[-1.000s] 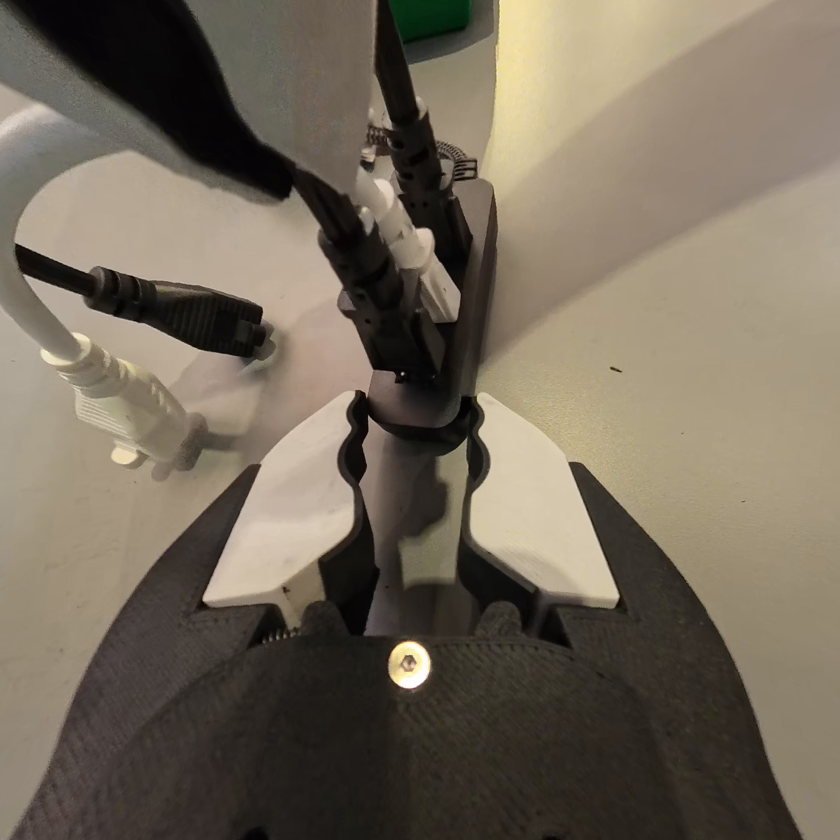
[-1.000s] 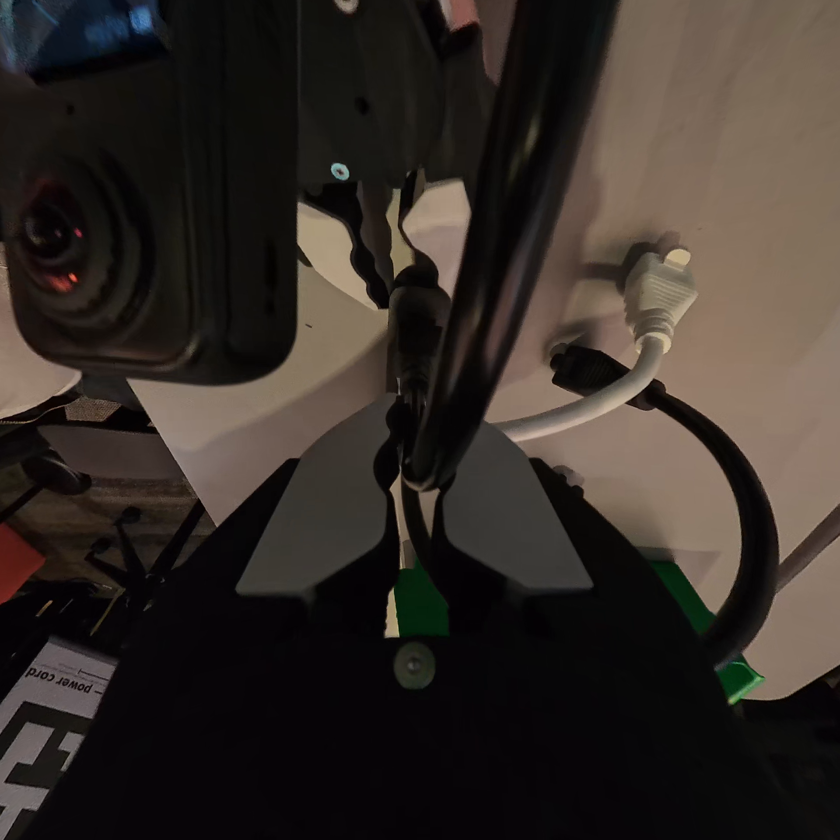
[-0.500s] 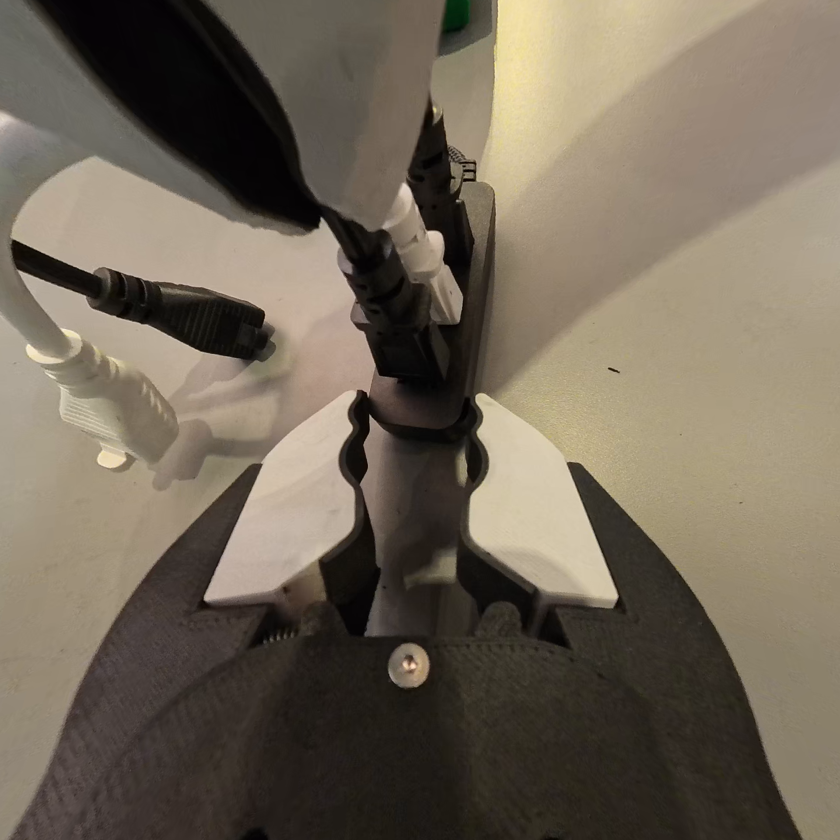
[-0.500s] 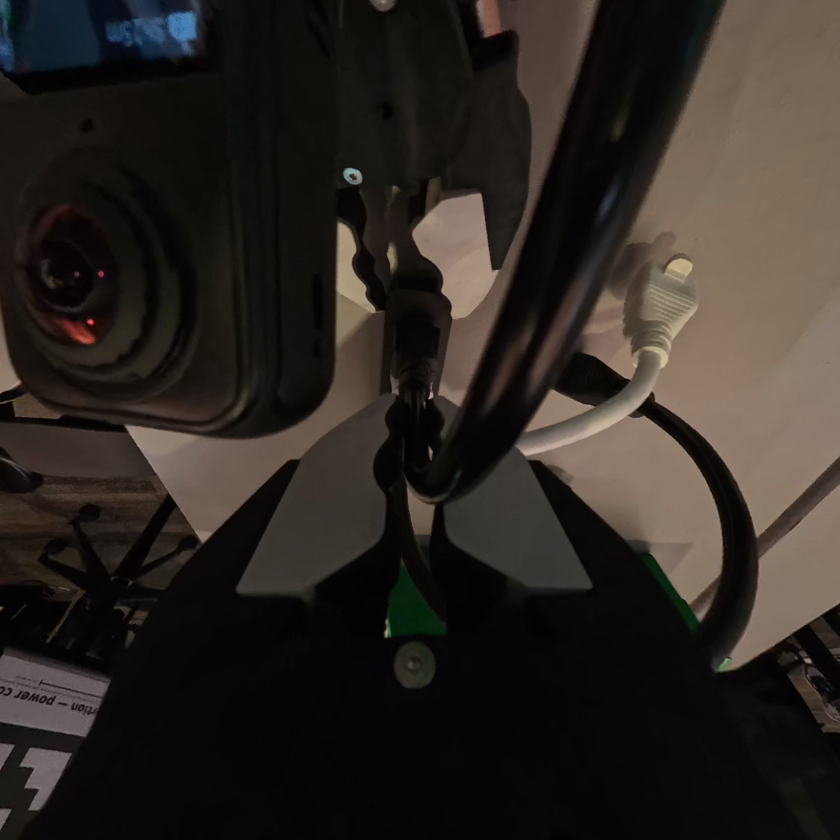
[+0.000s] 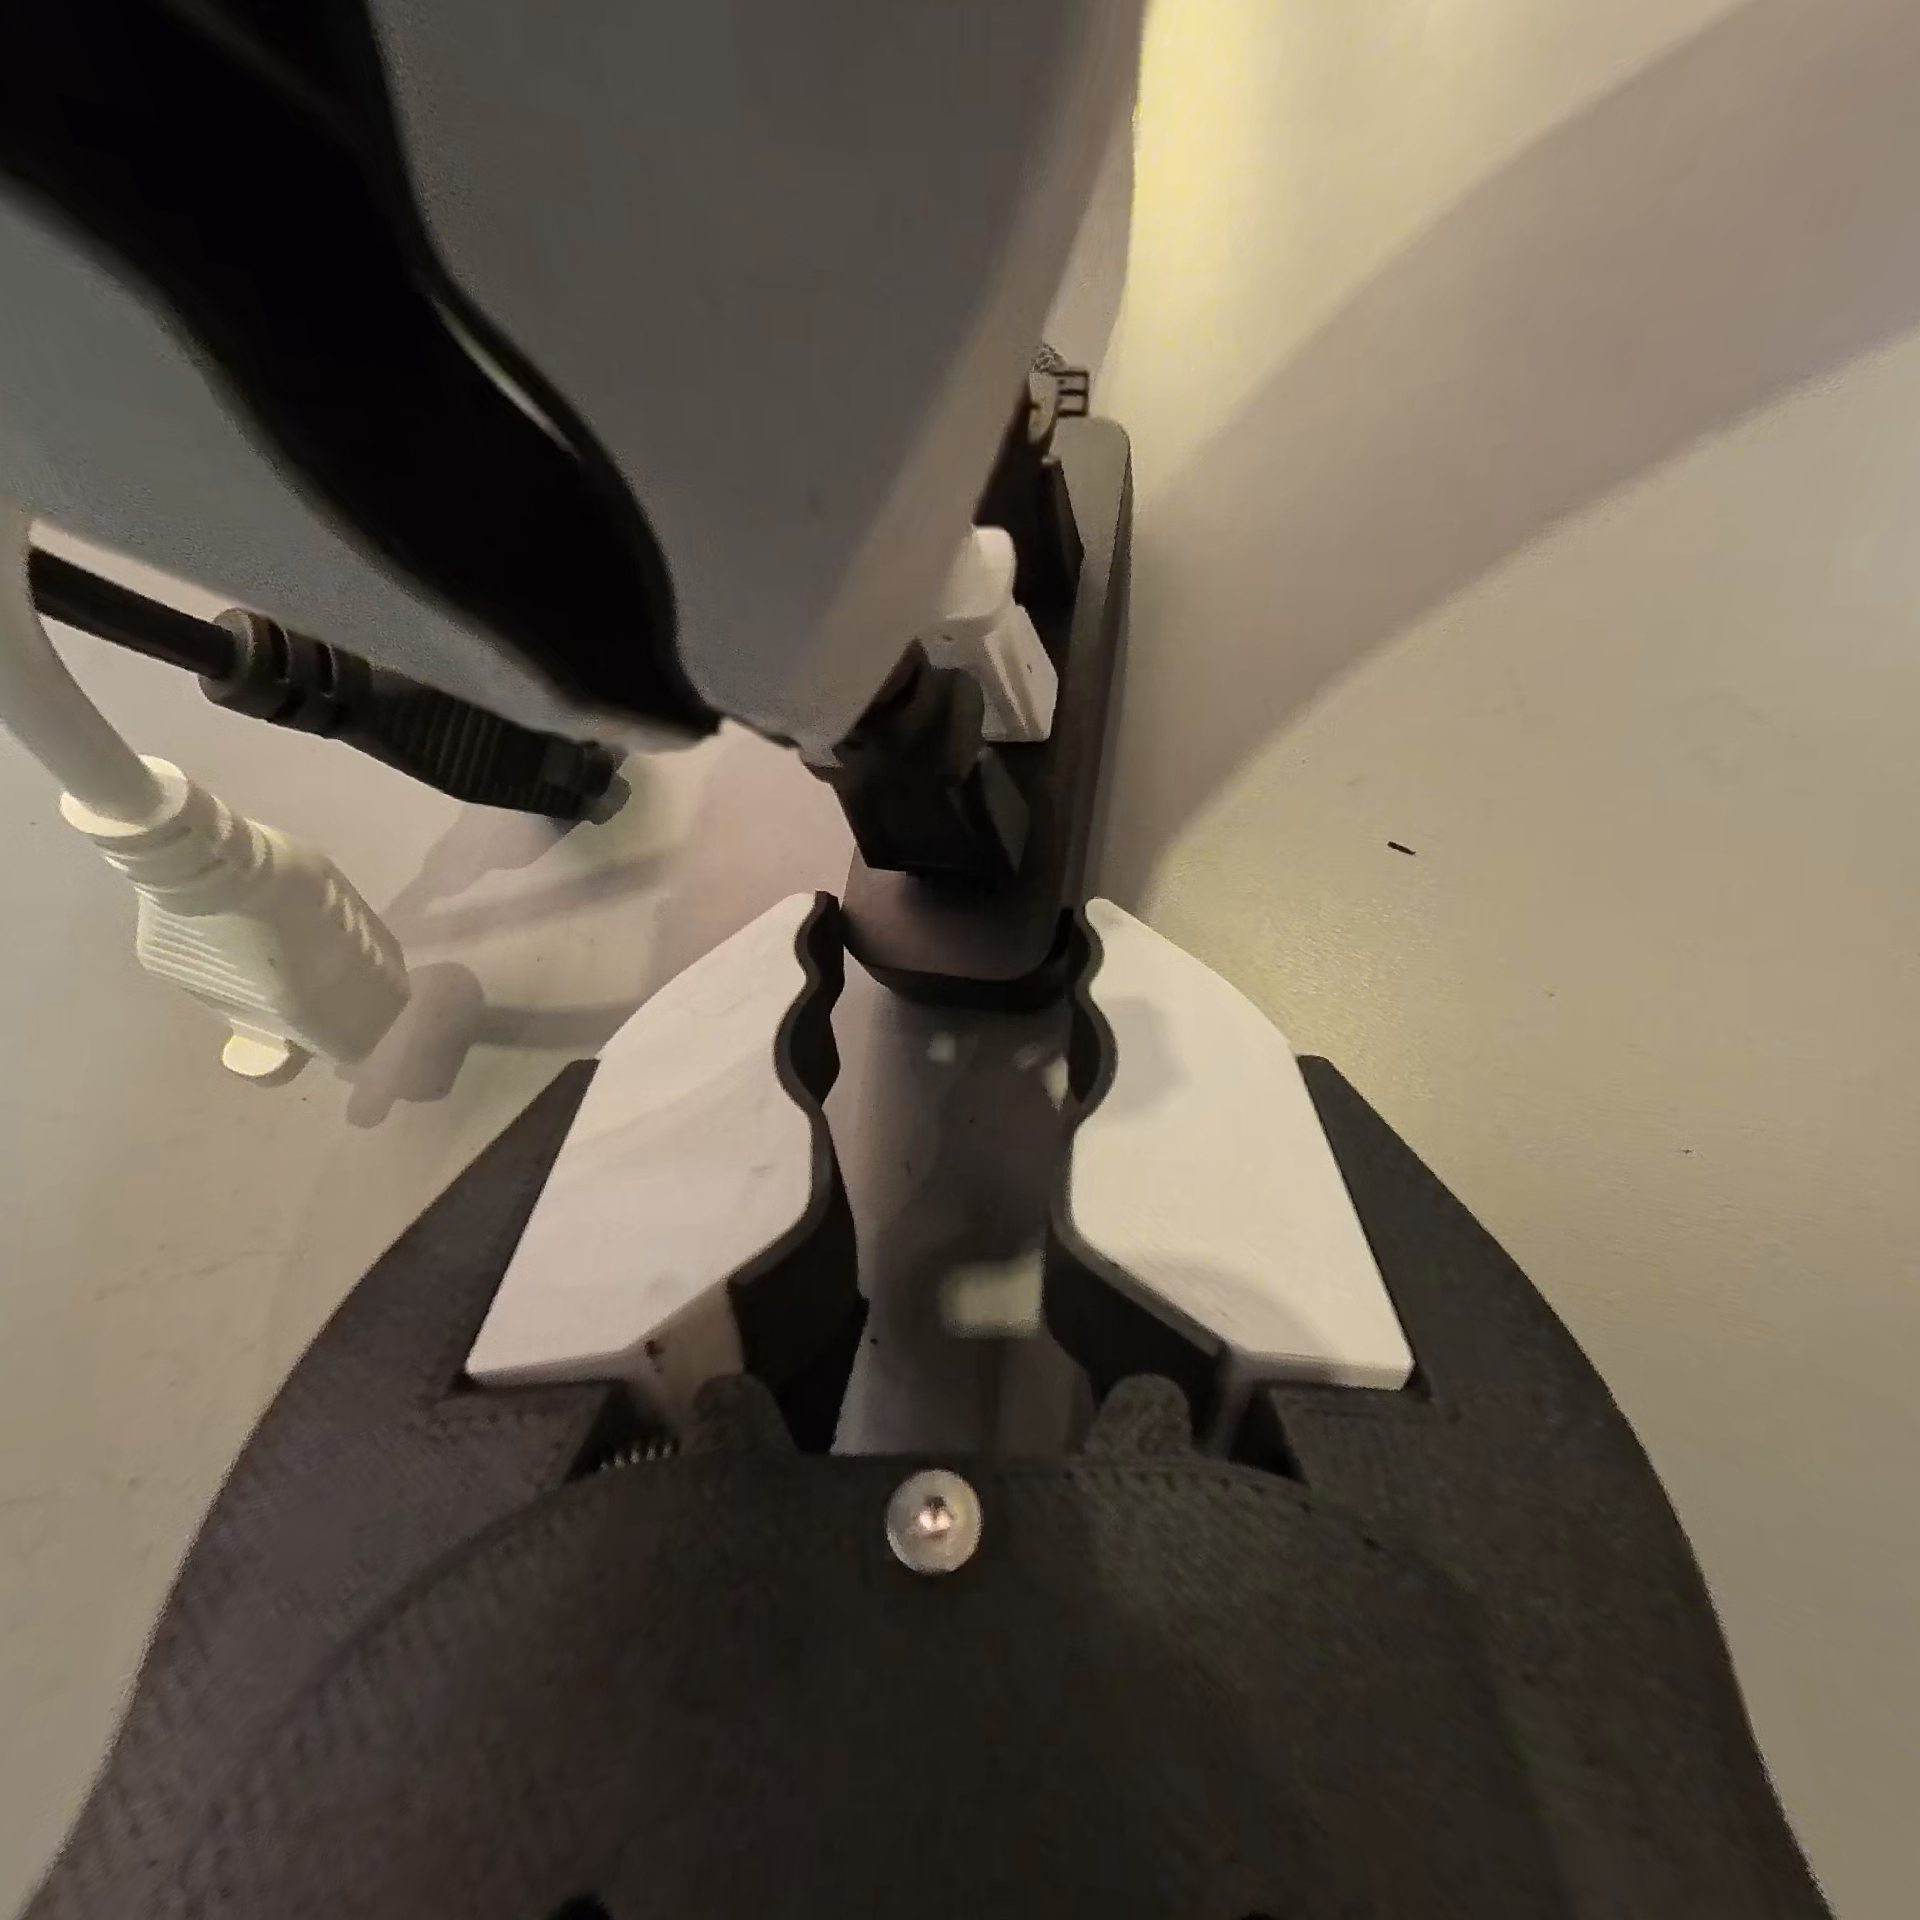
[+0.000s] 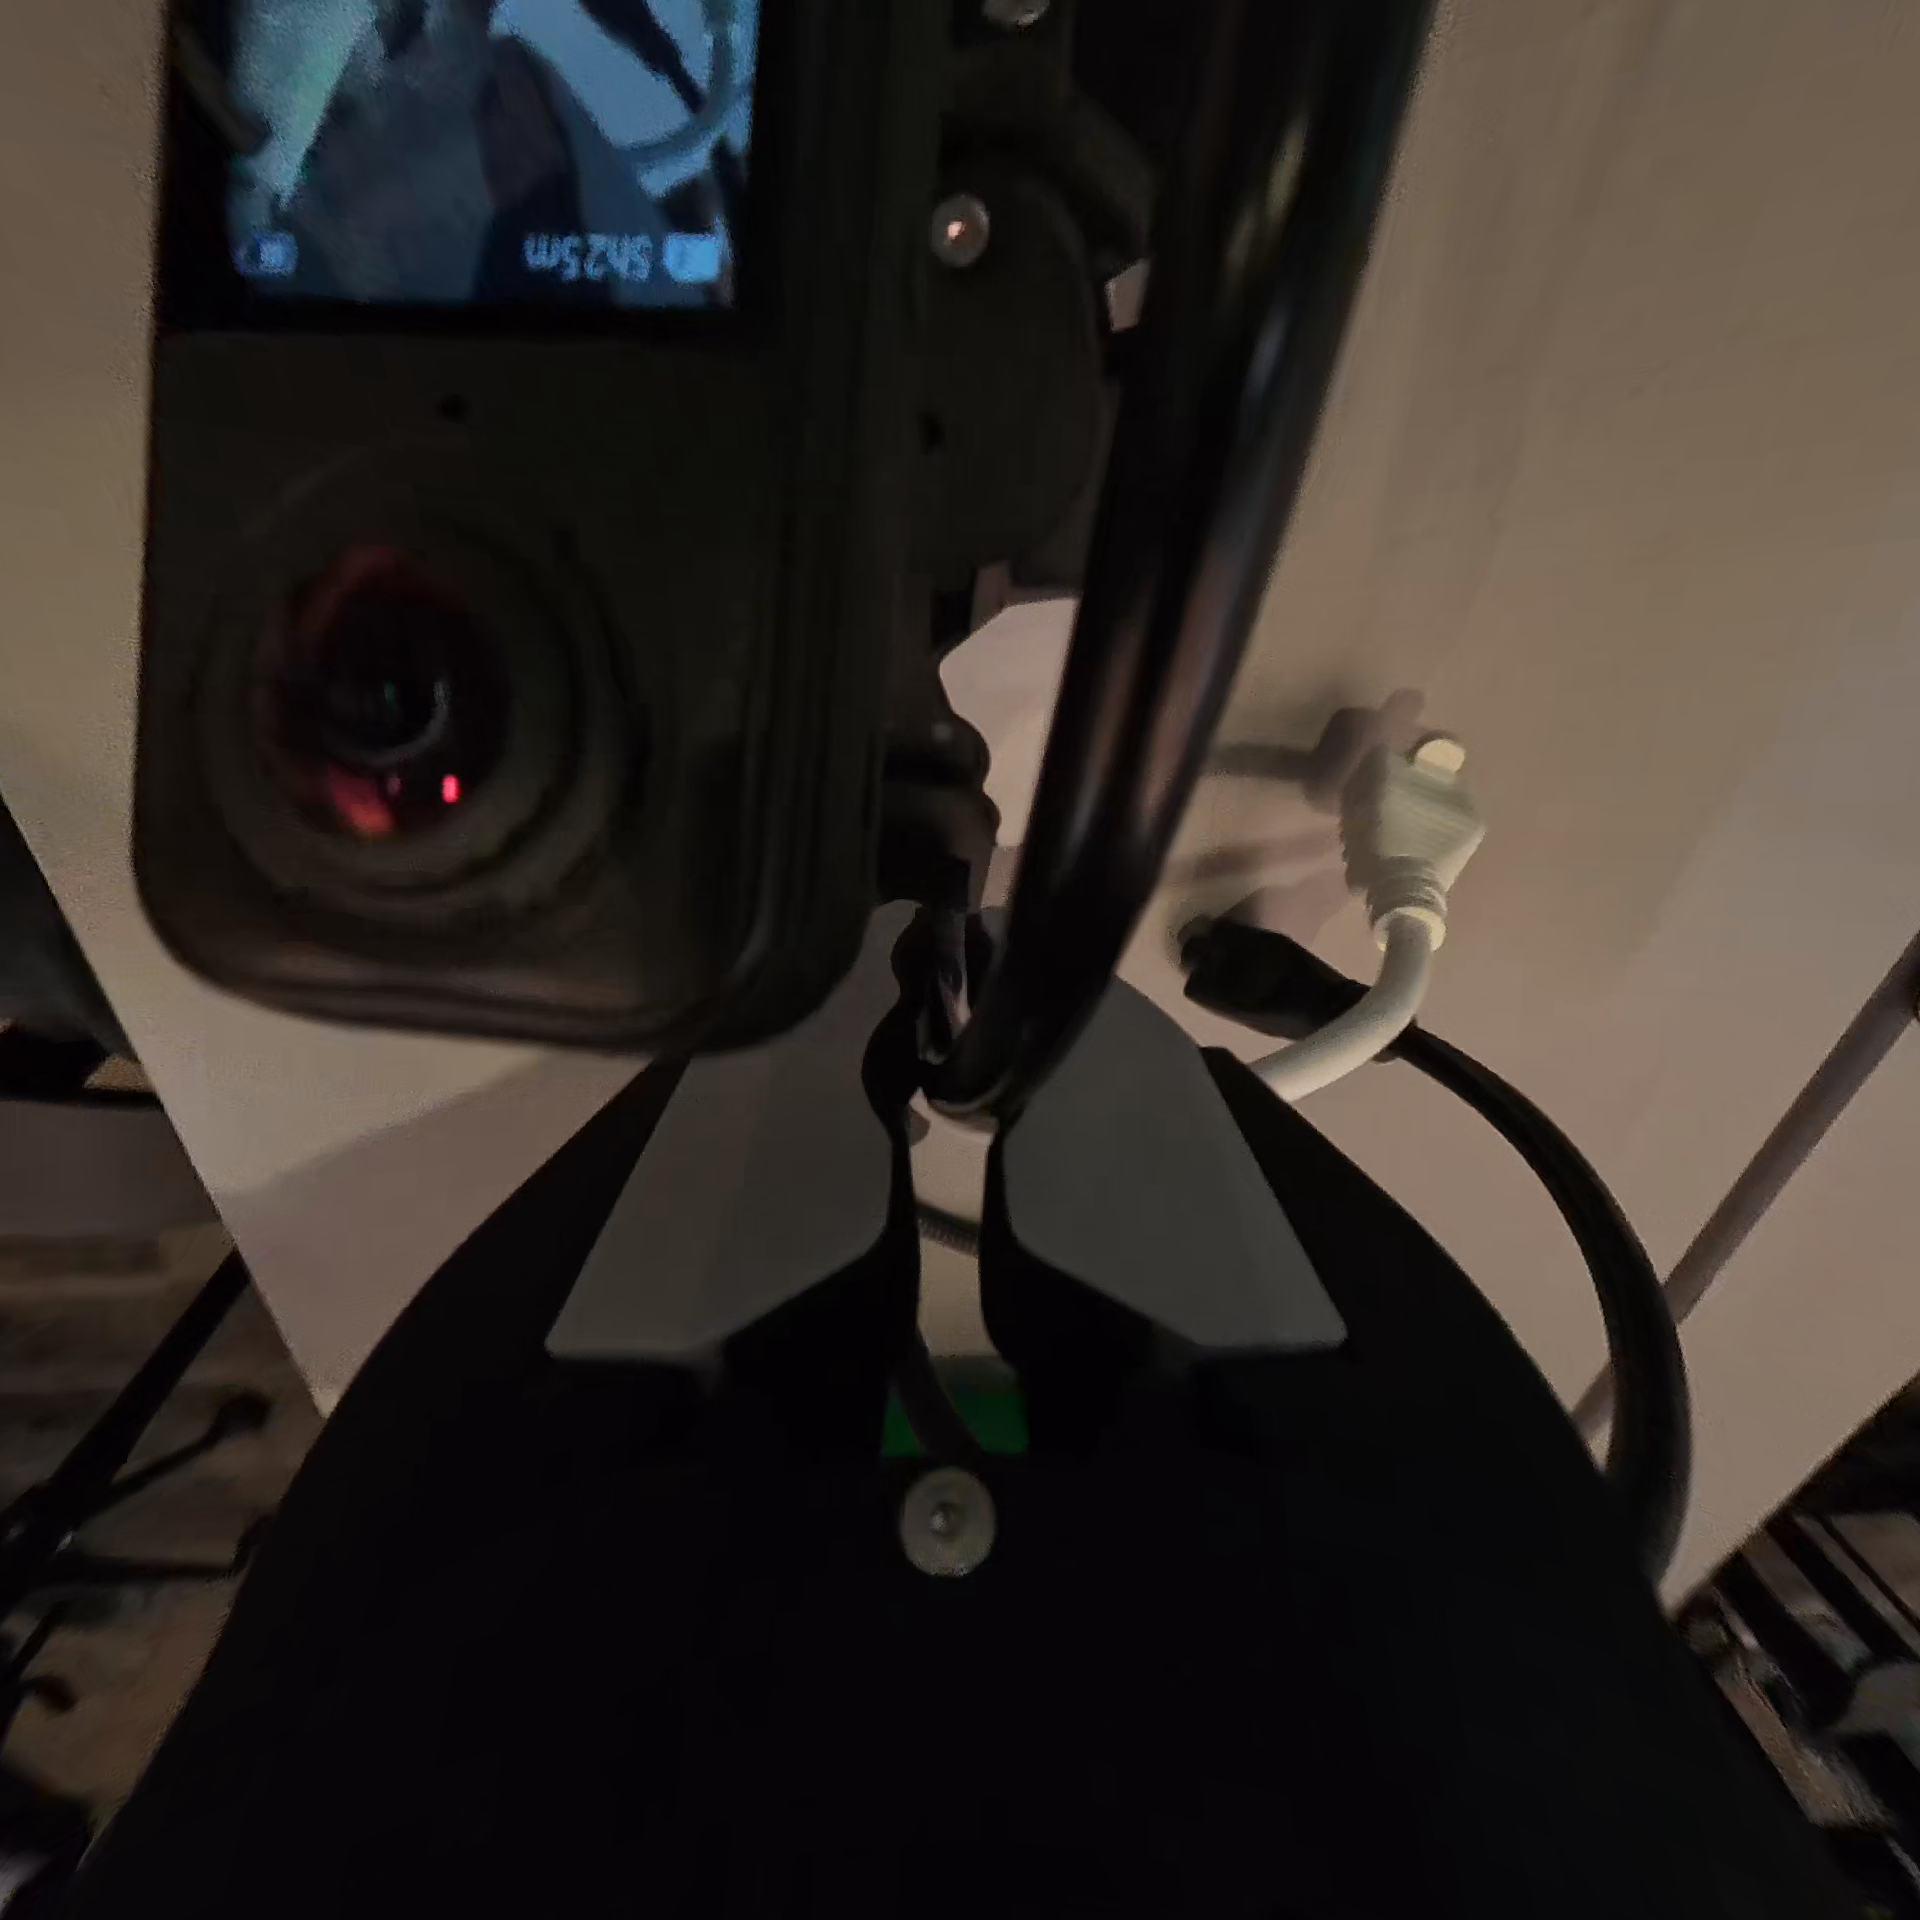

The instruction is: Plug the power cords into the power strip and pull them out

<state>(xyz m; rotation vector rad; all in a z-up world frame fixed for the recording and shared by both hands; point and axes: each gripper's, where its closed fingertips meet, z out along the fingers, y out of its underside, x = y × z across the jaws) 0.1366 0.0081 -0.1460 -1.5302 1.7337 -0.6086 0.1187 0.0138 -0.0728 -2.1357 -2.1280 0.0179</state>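
A pale worktop [image 5: 1558,1143] carried a black power strip [image 5: 1091,665], lit from one side. The left gripper [image 5: 951,940] was clamped on the strip's near end, one finger at each side. A black plug [image 5: 935,800] and a white plug [image 5: 997,665] sat in the strip's sockets. To the left lay two loose plugs, one black [image 5: 457,743] and one white [image 5: 260,925], apart from the strip. The right gripper [image 6: 940,1081], seen large at the top of the left wrist view, was closed on a black cord [image 6: 1174,623] just above the strip. In the right wrist view the left gripper's camera [image 6: 468,675] filled the upper left, and a green object [image 6: 956,1413] showed between the fingers.
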